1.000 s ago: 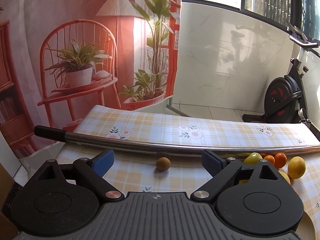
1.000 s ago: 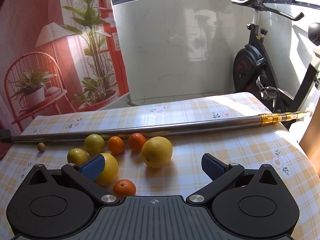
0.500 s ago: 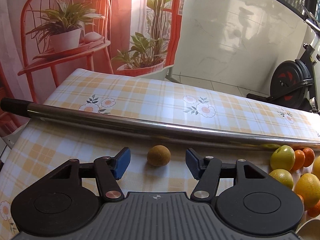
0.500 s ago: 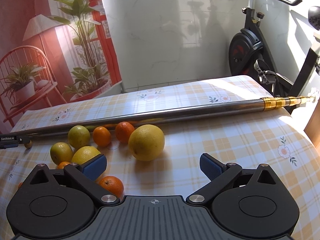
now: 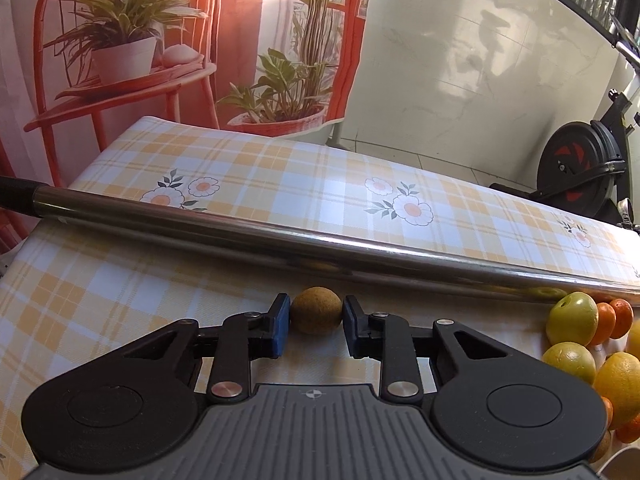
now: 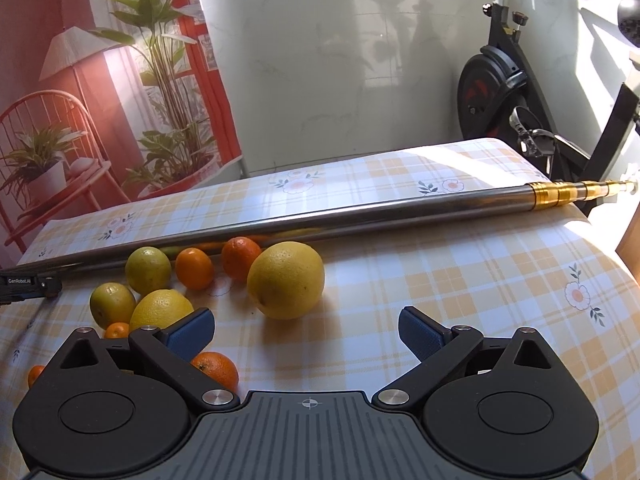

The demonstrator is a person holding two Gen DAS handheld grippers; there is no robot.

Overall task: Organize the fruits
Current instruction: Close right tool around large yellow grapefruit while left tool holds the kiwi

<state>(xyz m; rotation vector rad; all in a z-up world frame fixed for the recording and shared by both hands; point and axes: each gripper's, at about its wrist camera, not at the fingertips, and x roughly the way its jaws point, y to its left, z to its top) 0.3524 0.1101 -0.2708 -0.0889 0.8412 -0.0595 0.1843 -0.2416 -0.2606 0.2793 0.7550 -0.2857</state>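
Brown and rough-skinned, a small round fruit [image 5: 316, 311] sits on the plaid tablecloth [image 5: 100, 300] just in front of a long metal pole [image 5: 240, 236] lying across the table, and the left gripper [image 5: 316, 322] has its blue pads either side of it, closed in until they appear to touch its skin, though whether it is truly pinched I cannot tell. The main risk, as I judge it, is that so small and round a fruit squirts out from between flat pads if they close off-centre or lift too quickly; it would then roll along the pole or off the left edge of the cloth. Squeezing hard could bruise it. The right gripper [image 6: 306, 332] hangs open and empty above the cloth, a large yellow citrus [image 6: 285, 280] just ahead of its fingers. To that fruit's left lie a green-yellow fruit [image 6: 148, 270], two oranges [image 6: 195, 268] near the pole, a lemon [image 6: 160, 310] and a small orange [image 6: 214, 368] beside the left finger. A careless sweep there could knock the loose fruits and set them rolling.
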